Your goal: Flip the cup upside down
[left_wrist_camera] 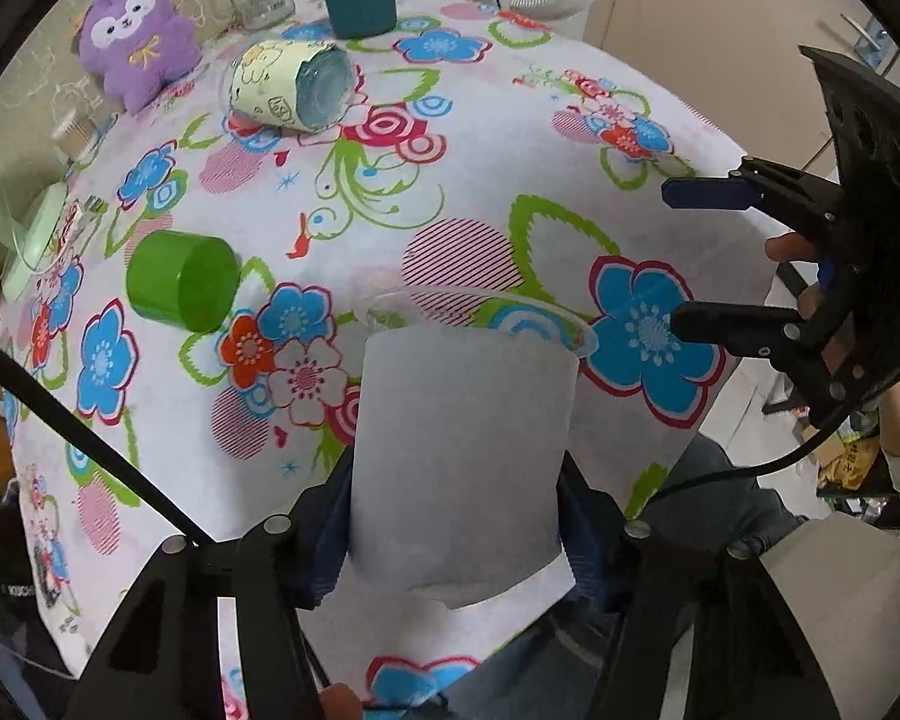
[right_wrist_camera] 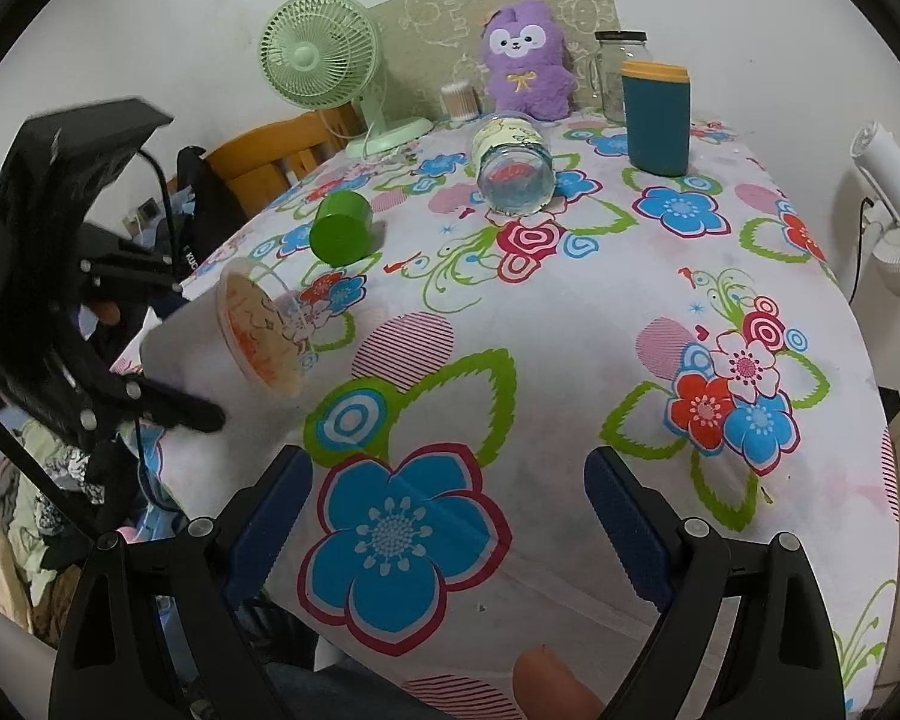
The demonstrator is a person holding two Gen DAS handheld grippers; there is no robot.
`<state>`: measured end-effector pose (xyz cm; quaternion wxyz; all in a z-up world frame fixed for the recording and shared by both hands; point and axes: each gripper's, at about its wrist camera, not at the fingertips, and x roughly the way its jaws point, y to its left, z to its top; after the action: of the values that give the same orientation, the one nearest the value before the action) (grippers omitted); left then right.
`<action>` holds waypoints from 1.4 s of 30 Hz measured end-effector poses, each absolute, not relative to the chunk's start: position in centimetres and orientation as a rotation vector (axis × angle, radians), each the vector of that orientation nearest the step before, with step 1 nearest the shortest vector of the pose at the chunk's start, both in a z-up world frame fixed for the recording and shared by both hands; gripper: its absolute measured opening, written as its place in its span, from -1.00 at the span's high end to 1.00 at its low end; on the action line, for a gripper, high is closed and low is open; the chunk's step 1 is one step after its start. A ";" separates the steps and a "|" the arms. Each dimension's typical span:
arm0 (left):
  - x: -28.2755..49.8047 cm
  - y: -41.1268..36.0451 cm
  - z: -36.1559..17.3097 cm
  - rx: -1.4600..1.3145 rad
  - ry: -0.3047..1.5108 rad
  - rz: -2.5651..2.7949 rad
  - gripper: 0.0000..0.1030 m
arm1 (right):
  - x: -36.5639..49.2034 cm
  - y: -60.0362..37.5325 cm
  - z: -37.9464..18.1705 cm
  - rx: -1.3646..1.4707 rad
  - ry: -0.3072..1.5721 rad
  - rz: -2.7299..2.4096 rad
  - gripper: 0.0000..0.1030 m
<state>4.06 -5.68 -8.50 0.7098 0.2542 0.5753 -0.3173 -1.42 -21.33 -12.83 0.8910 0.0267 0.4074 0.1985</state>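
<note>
My left gripper (left_wrist_camera: 456, 528) is shut on a clear plastic cup with a white paper sleeve (left_wrist_camera: 459, 456). It holds the cup above the near edge of the flowered tablecloth (left_wrist_camera: 510, 138). In the right wrist view the cup (right_wrist_camera: 234, 330) is tilted on its side, its open mouth facing right, and the left gripper (right_wrist_camera: 168, 360) grips it from the left. My right gripper (right_wrist_camera: 447, 522) is open and empty over the table's front; it also shows in the left wrist view (left_wrist_camera: 684, 258) to the right of the cup.
A green cup (right_wrist_camera: 340, 227) and a clear cup with a cartoon sleeve (right_wrist_camera: 513, 165) lie on their sides on the table. A teal container (right_wrist_camera: 656, 117), glass jar (right_wrist_camera: 618, 69), purple plush (right_wrist_camera: 525, 63) and green fan (right_wrist_camera: 324, 60) stand at the back.
</note>
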 end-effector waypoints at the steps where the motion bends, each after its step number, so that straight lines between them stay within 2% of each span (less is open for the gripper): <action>1: 4.4 -5.7 -8.4 0.570 1.297 -0.694 -0.21 | -1.4 -21.3 -12.8 0.054 0.846 0.414 -0.82; 17: 9.5 -9.2 -8.3 0.669 1.855 -0.563 -0.23 | -0.9 -21.2 -13.3 0.066 0.833 0.504 -0.82; 20: 10.3 -10.4 -9.1 0.689 1.982 -0.544 -0.23 | -1.1 -21.4 -13.4 0.077 0.822 0.517 -0.82; 25: 11.2 -12.5 -11.1 0.795 2.096 -0.456 -0.25 | -1.7 -22.0 -13.6 0.107 0.802 0.533 -0.82; 35: 11.7 -16.6 -14.5 0.944 2.171 -0.404 -0.32 | -2.6 -23.6 -13.8 0.181 0.760 0.546 -0.82; 39: 11.5 -17.5 -14.4 0.962 2.176 -0.392 -0.37 | -2.7 -24.1 -13.9 0.195 0.755 0.542 -0.82; 42: 11.7 -17.5 -14.5 0.959 2.171 -0.397 -0.53 | -2.7 -24.4 -13.8 0.191 0.749 0.544 -0.82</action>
<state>11.72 -17.54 -14.54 0.3593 0.3720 0.8419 -0.1541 -2.73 -24.35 -13.84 0.8904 0.0919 0.3608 0.2620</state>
